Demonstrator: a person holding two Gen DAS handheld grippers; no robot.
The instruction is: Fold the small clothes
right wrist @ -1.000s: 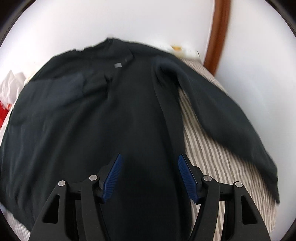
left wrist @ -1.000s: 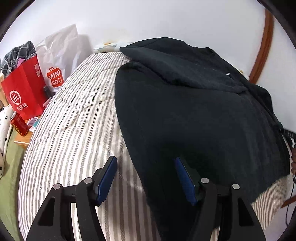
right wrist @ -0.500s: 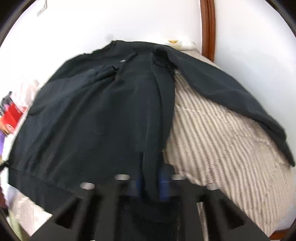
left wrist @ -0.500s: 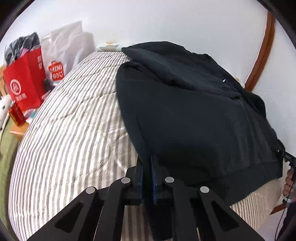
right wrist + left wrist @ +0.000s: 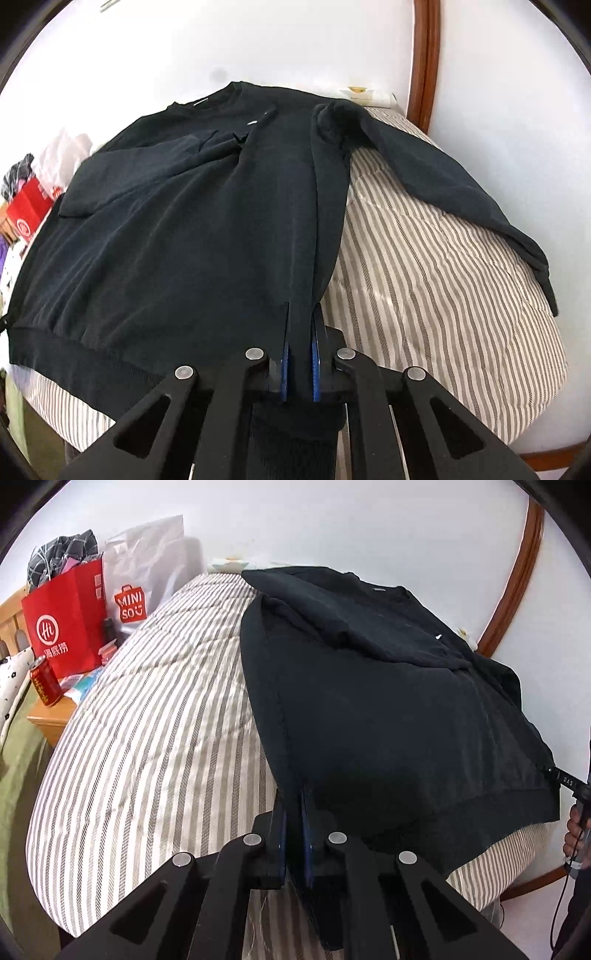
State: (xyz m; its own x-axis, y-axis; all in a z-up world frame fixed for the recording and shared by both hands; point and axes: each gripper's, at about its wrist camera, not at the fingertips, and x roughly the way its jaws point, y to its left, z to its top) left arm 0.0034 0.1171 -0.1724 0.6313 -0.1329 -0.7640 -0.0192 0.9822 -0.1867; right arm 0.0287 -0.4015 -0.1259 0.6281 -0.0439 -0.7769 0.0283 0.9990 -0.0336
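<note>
You are pinching the hem corners of the black sweatshirt [image 5: 184, 229], spread on the striped bed [image 5: 443, 277], with left gripper [image 5: 294, 834] and right gripper [image 5: 299, 363] both clamped tight on cloth, risking slippage if you are pulling unevenly.

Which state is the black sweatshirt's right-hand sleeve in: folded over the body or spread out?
Spread out. The sleeve lies extended across the striped bedding, clear of the black sweatshirt body.
</note>
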